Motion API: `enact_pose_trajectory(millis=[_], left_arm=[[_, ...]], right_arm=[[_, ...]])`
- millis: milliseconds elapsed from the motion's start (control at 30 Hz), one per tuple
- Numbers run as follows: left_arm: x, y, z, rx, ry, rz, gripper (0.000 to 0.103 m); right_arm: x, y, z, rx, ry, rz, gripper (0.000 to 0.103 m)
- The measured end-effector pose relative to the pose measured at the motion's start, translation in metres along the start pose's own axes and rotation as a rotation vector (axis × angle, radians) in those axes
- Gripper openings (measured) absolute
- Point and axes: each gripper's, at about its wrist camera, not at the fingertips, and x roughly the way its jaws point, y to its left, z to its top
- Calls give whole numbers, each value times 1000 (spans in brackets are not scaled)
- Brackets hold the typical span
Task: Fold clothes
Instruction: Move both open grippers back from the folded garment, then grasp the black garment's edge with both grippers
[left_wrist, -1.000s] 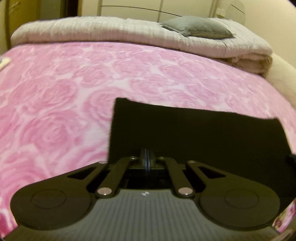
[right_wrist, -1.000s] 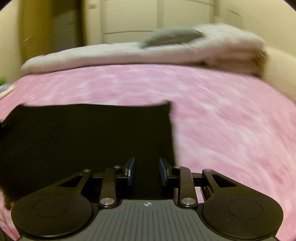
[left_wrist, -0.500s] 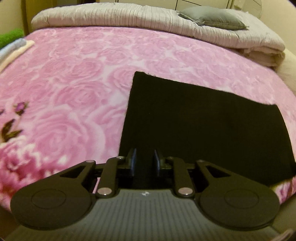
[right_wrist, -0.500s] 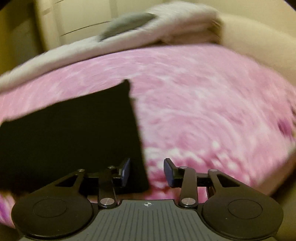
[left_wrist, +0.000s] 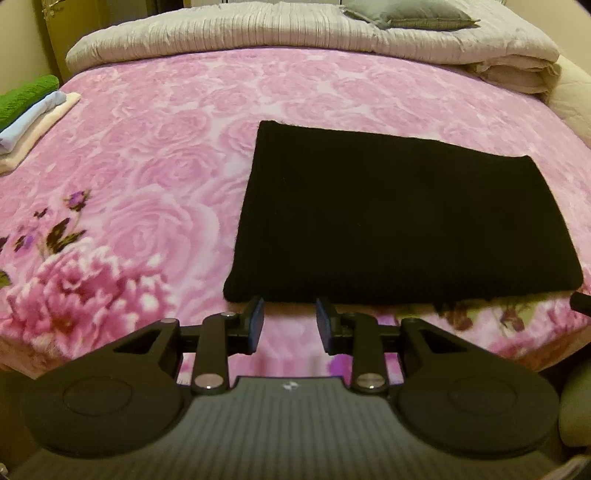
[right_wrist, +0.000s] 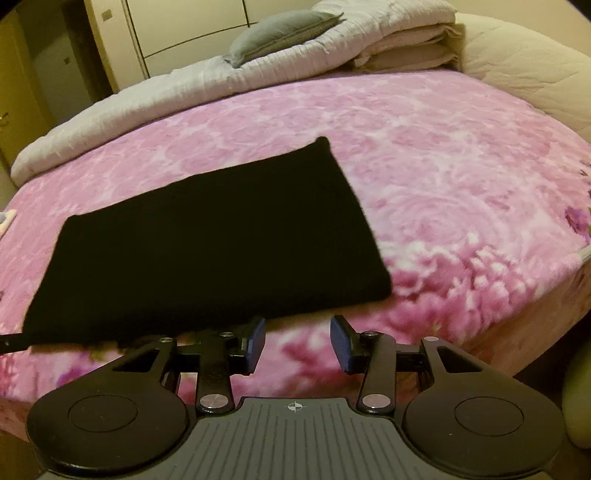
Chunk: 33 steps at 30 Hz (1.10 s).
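Observation:
A black garment (left_wrist: 399, 218) lies folded into a flat rectangle on the pink rose-patterned blanket (left_wrist: 147, 155). It also shows in the right wrist view (right_wrist: 207, 243). My left gripper (left_wrist: 290, 325) is open and empty, just short of the garment's near left edge. My right gripper (right_wrist: 297, 343) is open and empty, just short of the garment's near right corner. Neither gripper touches the cloth.
A stack of folded clothes (left_wrist: 26, 114), green, blue and cream, sits at the blanket's left edge. A rolled grey duvet (left_wrist: 295, 37) with a grey pillow (left_wrist: 410, 14) lies at the far end. The bed's near edge (right_wrist: 517, 314) drops off to the right.
My left gripper has let go of the garment, opened and drawn back toward the near edge. My right gripper has drawn back too and opened wider. The garment now lies flat.

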Motion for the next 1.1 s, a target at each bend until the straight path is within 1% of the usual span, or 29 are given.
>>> enact_pose_trajectory(millis=[333, 467, 600, 700, 833, 967, 1033, 1100], left_arm=[[-35, 4, -18, -3, -54, -16, 31], [-46, 2, -26, 6, -69, -23, 32], [-55, 2, -33, 10, -82, -37, 32], [-60, 3, -38, 9, -97, -64, 32], [-56, 3, -42, 2, -91, -89, 33], [-42, 4, -40, -5, -80, -103, 34], [-34, 5, -34, -10, -87, -138, 33], [-27, 4, -28, -9, -98, -186, 32]], right_arm=[[-24, 8, -6, 3, -31, -21, 46], [-32, 10, -12, 1, -26, -17, 46], [-39, 8, -18, 20, -27, -8, 47], [-46, 4, -21, 42, -42, -1, 47], [-47, -7, -23, 92, -39, 1, 48], [-31, -15, -24, 121, 5, -21, 48], [-22, -17, -22, 130, 20, -27, 48], [-13, -20, -20, 164, 22, -2, 49]])
